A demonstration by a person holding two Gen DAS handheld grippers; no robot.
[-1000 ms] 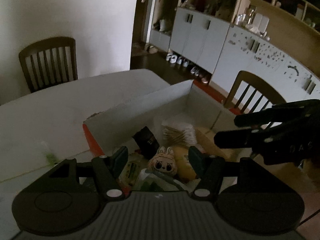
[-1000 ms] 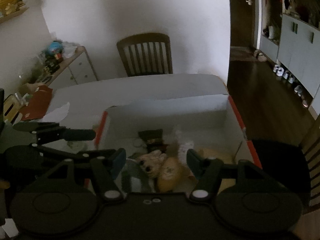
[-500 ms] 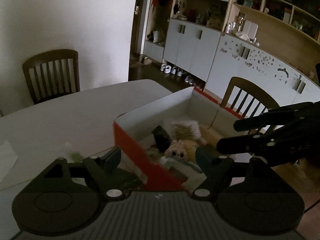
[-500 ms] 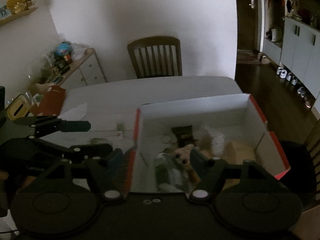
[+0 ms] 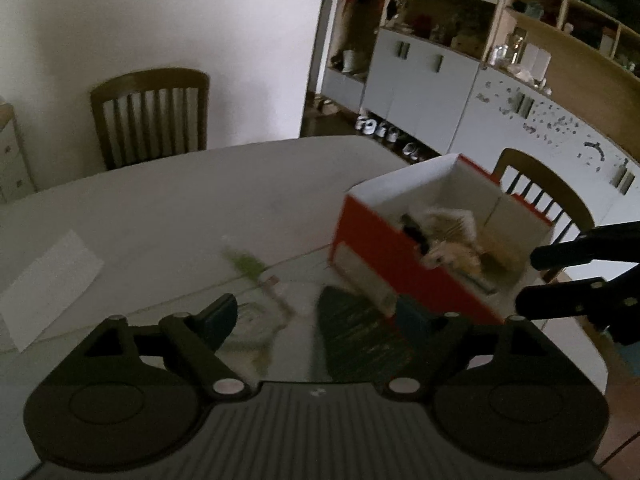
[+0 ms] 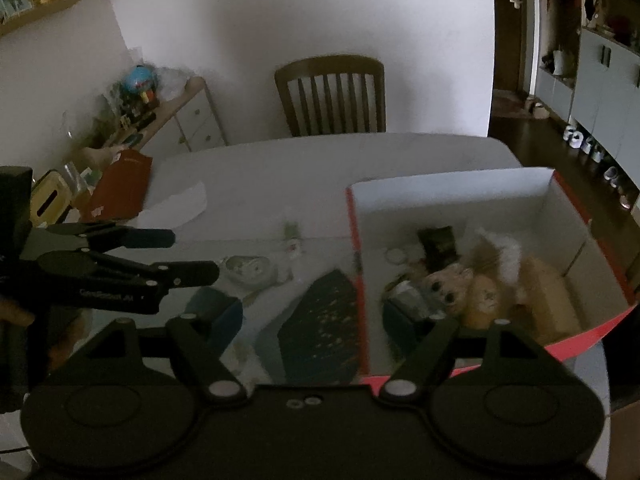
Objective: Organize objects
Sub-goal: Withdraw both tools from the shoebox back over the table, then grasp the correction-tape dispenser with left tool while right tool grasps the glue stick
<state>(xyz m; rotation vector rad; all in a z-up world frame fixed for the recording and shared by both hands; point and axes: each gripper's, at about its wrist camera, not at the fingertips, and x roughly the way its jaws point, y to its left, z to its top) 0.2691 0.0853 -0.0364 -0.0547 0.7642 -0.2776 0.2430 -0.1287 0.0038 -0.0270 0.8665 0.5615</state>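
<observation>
A red shoebox (image 5: 400, 248) with white inner walls (image 6: 448, 196) stands on the pale table and holds a plush toy (image 6: 448, 284) and other soft items. Left of the box lies a dark flat piece (image 5: 360, 332) on the table (image 6: 320, 320). My left gripper (image 5: 316, 314) hovers over that piece, its jaws opening, touching nothing. It also shows at the left of the right wrist view (image 6: 192, 256). My right gripper (image 6: 310, 320) hangs over the box's left wall, jaws opening and empty. In the left wrist view it reaches in from the right edge (image 5: 530, 280).
A round clear item (image 6: 250, 270), a small tube (image 6: 292, 240) and a green scrap (image 5: 244, 262) lie left of the box. A paper sheet (image 5: 48, 280) lies further left. Wooden chairs (image 6: 332, 96) (image 5: 540, 196) stand at the table. A cluttered sideboard (image 6: 132, 120) is far left.
Both views have slid left off the box, which now sits to the right. The dark flat piece and the small items have come into view. Both grippers' jaws have widened.
</observation>
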